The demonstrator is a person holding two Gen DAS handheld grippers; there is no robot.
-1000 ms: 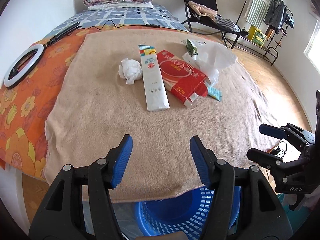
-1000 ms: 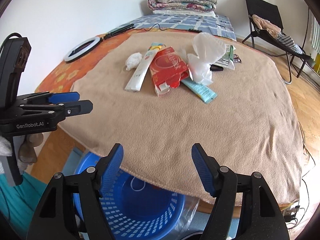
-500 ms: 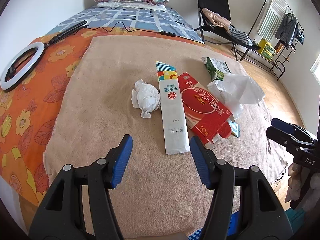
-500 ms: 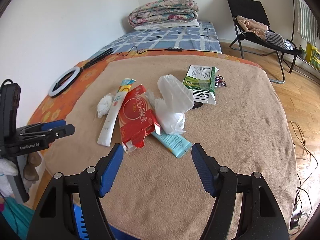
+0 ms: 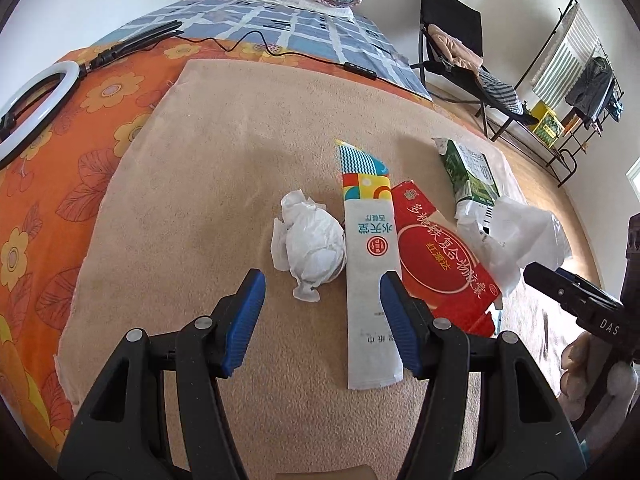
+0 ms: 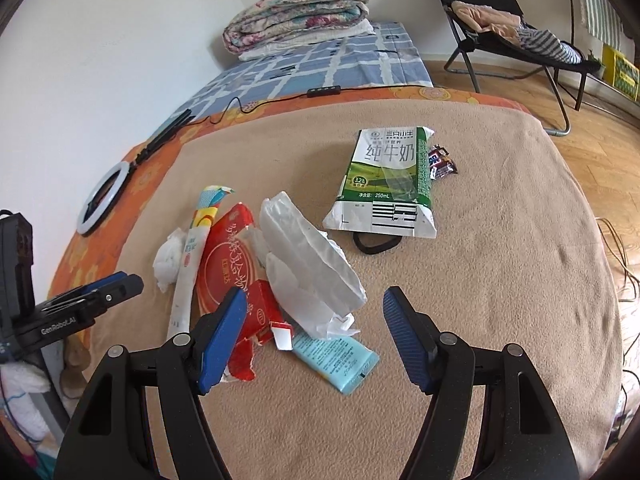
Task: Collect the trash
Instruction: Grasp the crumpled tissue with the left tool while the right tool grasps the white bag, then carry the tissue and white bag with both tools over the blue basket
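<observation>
Where the tan blanket (image 5: 224, 184) covers the bed, the trash lies in a loose cluster near its middle. The red carton (image 5: 436, 256) is flattened beside the long white paper sleeve (image 5: 370, 276), their edges touching. A clear plastic bag (image 6: 308, 264) drapes over the carton's right side, and the green milk pouch (image 6: 388, 184) sits just beyond it. A crumpled tissue (image 5: 310, 246) rests against the sleeve's left edge; a light-blue packet (image 6: 338, 358) pokes out under the bag. Left tongs (image 5: 322, 316) and right tongs (image 6: 314, 338) both hang above the pile, jaws apart, empty.
</observation>
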